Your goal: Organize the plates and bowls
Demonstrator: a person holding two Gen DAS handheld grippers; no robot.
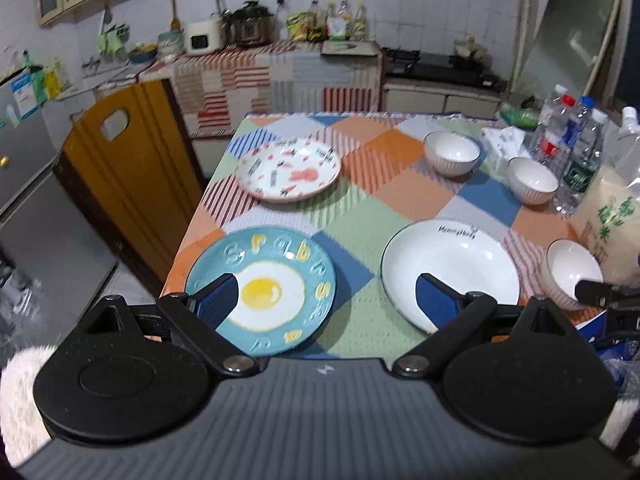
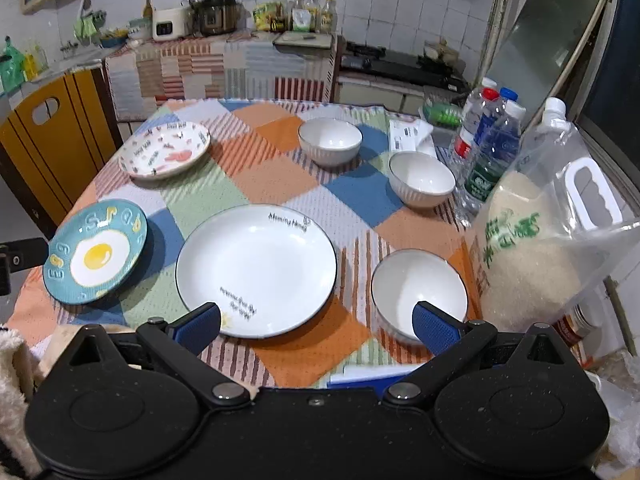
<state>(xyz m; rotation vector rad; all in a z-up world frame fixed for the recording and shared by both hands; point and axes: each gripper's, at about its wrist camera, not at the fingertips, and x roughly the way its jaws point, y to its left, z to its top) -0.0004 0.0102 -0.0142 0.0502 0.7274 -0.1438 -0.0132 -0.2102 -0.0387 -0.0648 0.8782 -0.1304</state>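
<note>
Both tongs hang spread and empty above the near edge of the patchwork-covered table: our left gripper over the round teal plate with the fried-egg picture, our right gripper between the large white round plate with the dark rim and the nearest white ribbed bowl.

Nothing is stacked yet, by our reading. A pink-patterned plate sits at the far left, and two more white ribbed bowls stand toward the far right, all well apart.

To do the first pick well, we would bring one finger under a rim and the other over it, pinching the lip squarely so the plate does not tip, and lift level before carrying. Smaller plates probably belong on the large white one, and the bowls should nest.

For room, the middle of the cloth is open. The teal plate lies close to the table's left edge, so we should draw it inward. On the right, the clear bag of rice stands just beside the nearest bowl, and water bottles crowd the middle bowl, so approaches there should come from the left.
</note>
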